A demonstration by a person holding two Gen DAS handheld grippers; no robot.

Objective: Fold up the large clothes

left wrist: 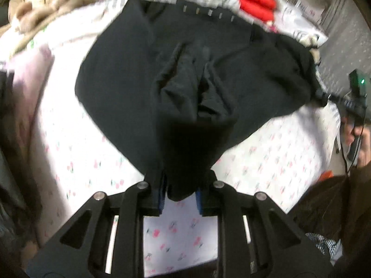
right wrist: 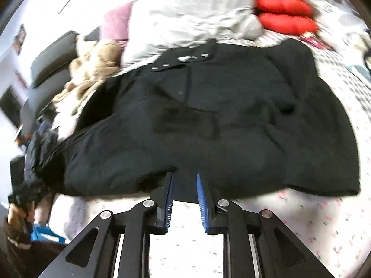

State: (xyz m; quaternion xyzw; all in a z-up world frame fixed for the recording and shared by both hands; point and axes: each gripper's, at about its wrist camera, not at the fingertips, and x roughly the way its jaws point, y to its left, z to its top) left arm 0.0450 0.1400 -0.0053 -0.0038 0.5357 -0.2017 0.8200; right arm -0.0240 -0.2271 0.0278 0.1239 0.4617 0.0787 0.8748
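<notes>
My left gripper (left wrist: 180, 192) was clamped on a bunched fold of the large black heavy-cloth garment (left wrist: 185, 74), the cloth pinched between its blue pads and hanging out below them, lifted off the bed. My right gripper (right wrist: 184, 197) had its blue-padded fingers (right wrist: 169, 199) nearly together at the garment's near hem; dark cloth sat in the gap, so I judged it pinched, though the blur kept me from seeing the pads press. The garment itself lay spread over the white bedsheet printed with small pink flowers (left wrist: 266, 162), its row of small metal fasteners (left wrist: 208, 12) at the far edge, and its middle was creased where I had gathered it. As I read it, the folding had barely begun: both near corners were in hand, no clean fold had been laid, and the whole body still needed turning over on itself. Open sheet lay toward me and out to my right, which left room to draw the hem. The far side was crowded: a grey-white rumpled quilt (right wrist: 197, 14), a red padded cushion (right wrist: 285, 16) and a beige fluffy blanket (right wrist: 92, 69) touched or sat just beside the garment's far edge, so I could not carry a fold far that way.
</notes>
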